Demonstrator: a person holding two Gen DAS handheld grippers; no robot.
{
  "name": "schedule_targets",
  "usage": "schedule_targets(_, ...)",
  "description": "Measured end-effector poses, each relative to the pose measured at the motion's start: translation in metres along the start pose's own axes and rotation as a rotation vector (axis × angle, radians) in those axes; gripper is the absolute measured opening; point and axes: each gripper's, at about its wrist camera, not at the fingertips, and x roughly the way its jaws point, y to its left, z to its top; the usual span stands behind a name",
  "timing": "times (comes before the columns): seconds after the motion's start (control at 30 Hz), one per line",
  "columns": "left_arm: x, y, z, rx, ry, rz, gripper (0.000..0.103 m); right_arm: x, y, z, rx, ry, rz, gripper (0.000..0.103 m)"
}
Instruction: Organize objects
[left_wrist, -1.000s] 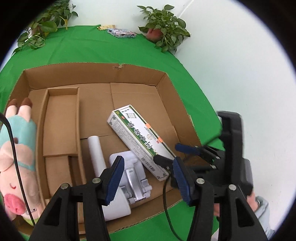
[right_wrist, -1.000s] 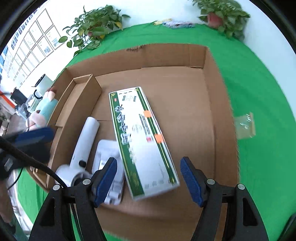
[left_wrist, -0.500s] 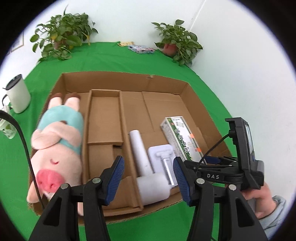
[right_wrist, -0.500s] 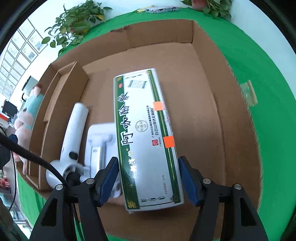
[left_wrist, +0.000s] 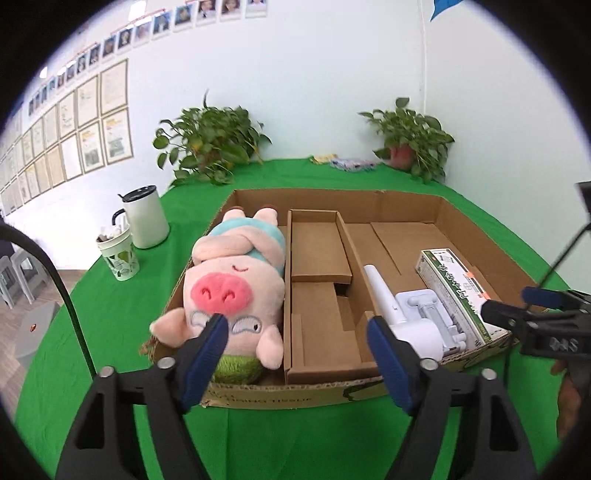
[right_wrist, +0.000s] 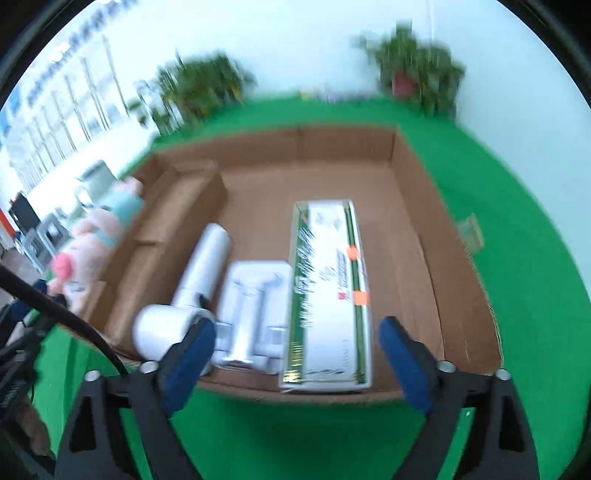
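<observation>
landmark: a shallow cardboard tray (left_wrist: 369, 195) on a green cloth, split by cardboard dividers into sections.
plush pig: the plush pig (left_wrist: 236, 284) lies in the tray's leftmost section, snout up, head toward the near wall, one ear over the near-left corner.
plush handling: likely light, soft and squashy; a pinch across the round head or the body should hold, an ear would likely stretch.
long box: a green and white carton (right_wrist: 328, 288) lies lengthwise in the tray's wide right section, its near end at the near wall.
box handling: probably light and stiff with a glossy wrap that may slip; best taken across its narrow width near the middle.
white items: a white handheld device (right_wrist: 192, 295) and a white plastic pack (right_wrist: 255, 314) lie side by side just left of the carton, touching or nearly so.
left tongs: the left gripper (left_wrist: 295, 332) is spreading, nothing between its pads, hovering at the tray's near wall by the pig's head.
right tongs: the right gripper (right_wrist: 295, 345) is spreading wide, pads clear of the carton's near end, holding nothing.
outside the tray: two cups left of it, potted plants beyond its far wall.
</observation>
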Motion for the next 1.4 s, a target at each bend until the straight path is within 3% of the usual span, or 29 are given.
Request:
schedule_targets(0.1, 0.005, -0.004, -0.013, -0.005, 0.012, 0.013, 0.079, -0.019, 0.022, -0.024, -0.04, -0.142, -0.019, 0.102)
schedule_targets(0.27, 0.01, -0.01, -0.025, -0.013, -0.019, 0.054, 0.08, -0.027, 0.044, -0.05, -0.077, -0.235, -0.056, 0.102)
schedule_targets(0.4, 0.011, -0.016, -0.031, -0.004, -0.059, 0.059, 0.082, -0.013, 0.046, -0.063, -0.067, -0.226, -0.12, 0.102)
schedule_targets(0.57, 0.01, -0.016, -0.034, -0.003, -0.074, 0.061, 0.084, 0.004, 0.034, -0.068, -0.007, -0.197, -0.094, 0.102)
schedule_targets(0.83, 0.01, -0.017, -0.034, -0.004, -0.067, 0.06, 0.088, -0.01, 0.04, -0.061, -0.045, -0.314, -0.076, 0.102)
schedule_targets(1.03, 0.01, -0.017, -0.034, -0.008, -0.062, 0.064, 0.09, 0.002, 0.035, -0.05, -0.026, -0.257, -0.071, 0.102)
schedule_targets(1.13, 0.01, -0.014, -0.034, -0.014, -0.057, 0.061, 0.09, 0.004, 0.042, -0.056, -0.07, -0.281, -0.115, 0.102)
schedule_targets(1.4, 0.009, -0.014, -0.034, -0.013, -0.056, 0.06, 0.09, 0.006, 0.042, -0.055, -0.068, -0.28, -0.108, 0.102)
